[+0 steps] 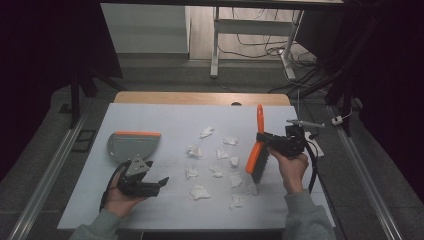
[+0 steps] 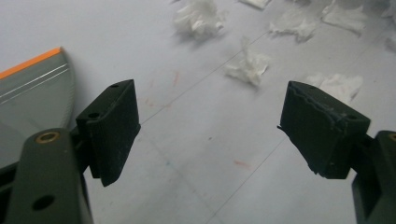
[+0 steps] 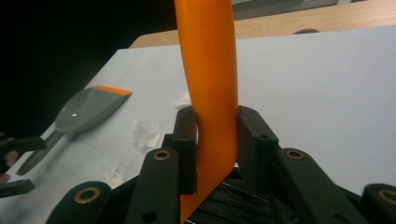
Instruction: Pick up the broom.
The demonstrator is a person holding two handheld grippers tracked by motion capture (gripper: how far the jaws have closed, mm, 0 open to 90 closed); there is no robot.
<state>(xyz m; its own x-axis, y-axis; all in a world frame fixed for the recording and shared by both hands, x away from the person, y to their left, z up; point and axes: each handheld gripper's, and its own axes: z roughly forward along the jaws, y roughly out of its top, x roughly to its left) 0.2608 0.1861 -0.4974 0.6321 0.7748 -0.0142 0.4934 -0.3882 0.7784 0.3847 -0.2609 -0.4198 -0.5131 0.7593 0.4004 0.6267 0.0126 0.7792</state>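
A white-legged desk [image 1: 215, 50] stands beyond the table [image 1: 200, 98], with dark cables [image 1: 257, 50] strewn on the floor beneath it.

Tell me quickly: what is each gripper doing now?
Left gripper: open, holding nothing.
Right gripper: shut on the brush.

Bare table [image 1: 165, 200] lies ahead of the left gripper [image 1: 159, 184]; paper scraps [image 1: 200, 192] crowd the middle.

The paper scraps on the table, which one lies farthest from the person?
The crumpled scrap at the far edge of the scatter, alone toward the table's back; every other scrap lies nearer the person than it does.
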